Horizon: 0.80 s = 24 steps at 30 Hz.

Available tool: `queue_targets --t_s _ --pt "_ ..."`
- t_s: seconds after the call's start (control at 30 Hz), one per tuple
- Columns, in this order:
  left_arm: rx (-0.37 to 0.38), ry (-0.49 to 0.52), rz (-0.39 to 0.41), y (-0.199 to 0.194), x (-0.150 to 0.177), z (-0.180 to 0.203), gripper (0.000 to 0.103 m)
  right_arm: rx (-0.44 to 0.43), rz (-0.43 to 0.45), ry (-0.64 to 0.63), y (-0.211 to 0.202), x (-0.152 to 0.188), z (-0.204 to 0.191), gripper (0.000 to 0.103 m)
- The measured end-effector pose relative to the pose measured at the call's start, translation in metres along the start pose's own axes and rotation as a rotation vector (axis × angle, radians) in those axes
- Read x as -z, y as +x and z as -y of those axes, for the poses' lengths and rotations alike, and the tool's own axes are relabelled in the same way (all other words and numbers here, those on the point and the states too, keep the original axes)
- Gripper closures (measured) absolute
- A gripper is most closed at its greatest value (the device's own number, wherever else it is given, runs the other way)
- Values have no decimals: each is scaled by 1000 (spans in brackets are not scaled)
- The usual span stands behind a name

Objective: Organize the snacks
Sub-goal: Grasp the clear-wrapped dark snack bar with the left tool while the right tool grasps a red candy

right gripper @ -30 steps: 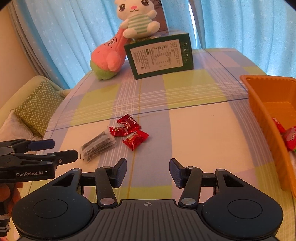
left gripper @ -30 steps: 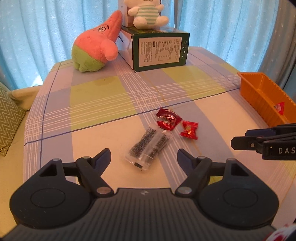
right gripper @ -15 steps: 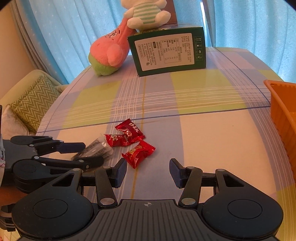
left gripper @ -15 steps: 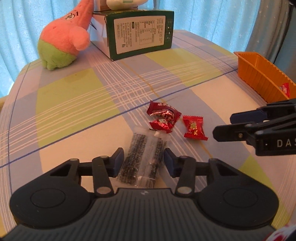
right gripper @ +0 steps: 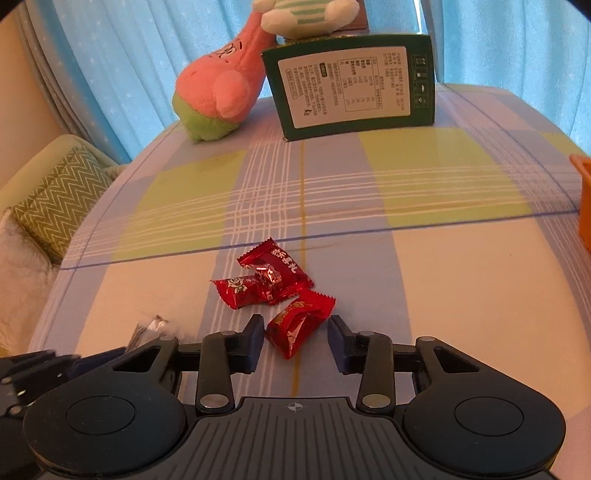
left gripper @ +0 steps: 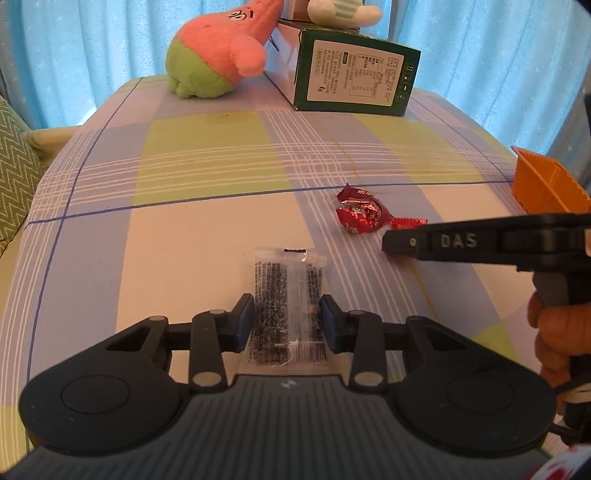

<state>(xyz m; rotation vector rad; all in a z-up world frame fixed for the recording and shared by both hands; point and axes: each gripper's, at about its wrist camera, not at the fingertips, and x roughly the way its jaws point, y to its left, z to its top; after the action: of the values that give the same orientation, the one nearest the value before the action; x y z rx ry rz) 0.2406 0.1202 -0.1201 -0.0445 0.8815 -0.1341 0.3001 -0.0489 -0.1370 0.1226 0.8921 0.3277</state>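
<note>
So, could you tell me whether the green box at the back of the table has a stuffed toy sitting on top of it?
Yes, a white stuffed toy sits on top of the green box.

Pink plush (left gripper: 218,55) leans against green box (left gripper: 354,77).

Both the left gripper (left gripper: 287,319) and right gripper (right gripper: 296,344) angle downward, jaws closing.

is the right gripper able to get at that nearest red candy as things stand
Probably yes: the right gripper already straddles the nearest red candy, jaws closing with nothing between pads and wrapper. The other red candies lie just beyond, clear.
</note>
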Motion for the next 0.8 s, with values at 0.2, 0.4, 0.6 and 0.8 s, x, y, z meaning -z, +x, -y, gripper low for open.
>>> queue_targets --t_s 0.2,0.4,0.6,0.8 --pt "-3 -11 18 -1 3 0 68 29 2 -75 4 1 -9 72" --pt "-2 -21 24 -3 6 0 68 12 13 -79 -6 11 1 78" --pt "5 -13 29 -9 8 8 69 21 38 -65 -30 22 14 79" --pt "15 -18 35 -22 10 21 69 29 49 -54 -59 33 24 79"
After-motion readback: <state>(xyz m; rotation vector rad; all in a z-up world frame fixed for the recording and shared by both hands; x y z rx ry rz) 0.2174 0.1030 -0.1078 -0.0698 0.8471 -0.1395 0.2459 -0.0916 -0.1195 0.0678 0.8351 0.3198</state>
